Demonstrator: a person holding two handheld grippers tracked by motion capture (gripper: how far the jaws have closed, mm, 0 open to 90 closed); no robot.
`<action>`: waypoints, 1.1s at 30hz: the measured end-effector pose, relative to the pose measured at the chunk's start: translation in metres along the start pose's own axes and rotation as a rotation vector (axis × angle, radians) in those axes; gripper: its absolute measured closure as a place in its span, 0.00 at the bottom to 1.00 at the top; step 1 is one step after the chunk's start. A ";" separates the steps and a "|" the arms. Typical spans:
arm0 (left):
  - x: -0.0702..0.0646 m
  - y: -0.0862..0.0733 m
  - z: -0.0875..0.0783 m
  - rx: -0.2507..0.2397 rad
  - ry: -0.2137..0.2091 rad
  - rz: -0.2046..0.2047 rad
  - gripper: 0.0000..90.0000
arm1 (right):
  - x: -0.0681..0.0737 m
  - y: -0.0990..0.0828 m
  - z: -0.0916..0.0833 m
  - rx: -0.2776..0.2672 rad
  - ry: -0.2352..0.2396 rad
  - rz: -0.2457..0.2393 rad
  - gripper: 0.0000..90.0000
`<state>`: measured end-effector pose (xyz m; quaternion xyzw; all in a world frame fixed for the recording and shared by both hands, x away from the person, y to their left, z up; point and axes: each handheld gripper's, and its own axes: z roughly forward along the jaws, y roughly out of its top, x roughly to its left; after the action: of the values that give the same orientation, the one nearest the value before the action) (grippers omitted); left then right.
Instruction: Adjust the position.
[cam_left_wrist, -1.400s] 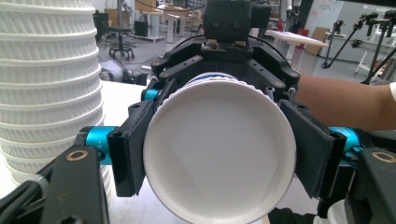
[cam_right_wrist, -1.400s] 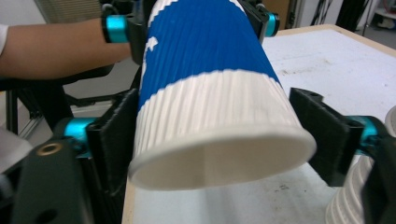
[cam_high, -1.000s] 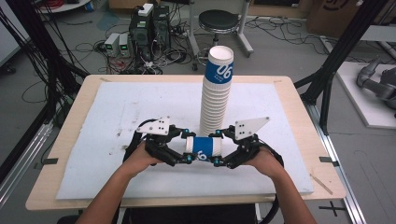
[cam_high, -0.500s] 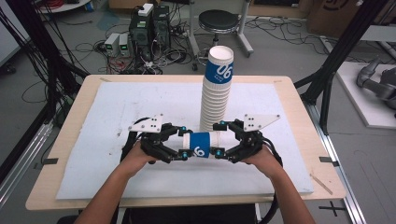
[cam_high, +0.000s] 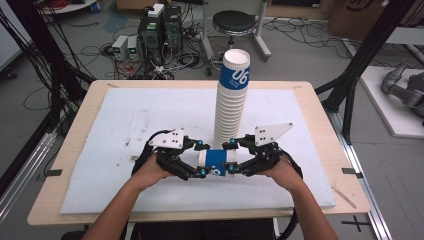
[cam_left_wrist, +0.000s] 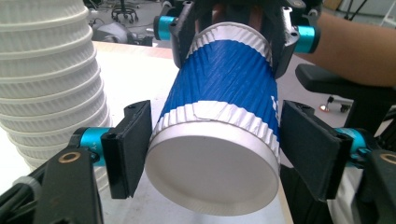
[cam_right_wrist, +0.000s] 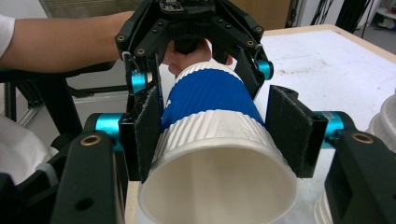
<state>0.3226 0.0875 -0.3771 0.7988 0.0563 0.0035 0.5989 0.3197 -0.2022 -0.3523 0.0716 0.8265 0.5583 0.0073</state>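
Blue-and-white ribbed paper cup (cam_high: 216, 162) lies on its side, held level just above the white mat (cam_high: 125, 125) near the table's front edge, between the two grippers. Its closed base faces the left gripper (cam_high: 201, 159) and its open mouth faces the right gripper (cam_high: 230, 159).

In the left gripper view, the left gripper (cam_left_wrist: 212, 149) has its jaws around the base end of the cup (cam_left_wrist: 219, 107). The left pad touches the ribbed wall, while the right pad stands just clear of it. These jaws have just been opening, with the cup between them.

In the right gripper view, the right gripper (cam_right_wrist: 219, 135) has its jaws clenched on the mouth end of the cup (cam_right_wrist: 210, 116). One pad presses the wall; the other sits close beside the rim. These jaws have just been closing on the cup.

A tall stack of cups (cam_high: 231, 97) stands upright on the mat directly behind the grippers, close to them but apart. The top cup of the stack carries a blue band with white numerals.

The mat covers most of the wooden table (cam_high: 320, 100). A stool (cam_high: 235, 22) and electronic boxes (cam_high: 155, 25) stand on the floor beyond the table.
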 end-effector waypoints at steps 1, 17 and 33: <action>0.001 0.000 -0.001 0.000 -0.004 0.000 0.32 | 0.000 0.000 0.000 -0.001 0.004 0.004 0.42; 0.006 0.000 -0.015 -0.168 -0.007 -0.036 0.33 | -0.004 -0.005 0.000 -0.078 -0.035 0.100 0.18; -0.005 0.000 0.008 0.045 0.023 0.065 0.30 | 0.004 0.009 -0.006 0.039 -0.042 -0.025 0.32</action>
<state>0.3178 0.0793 -0.3785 0.8134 0.0373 0.0307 0.5797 0.3164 -0.2044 -0.3416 0.0732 0.8378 0.5402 0.0302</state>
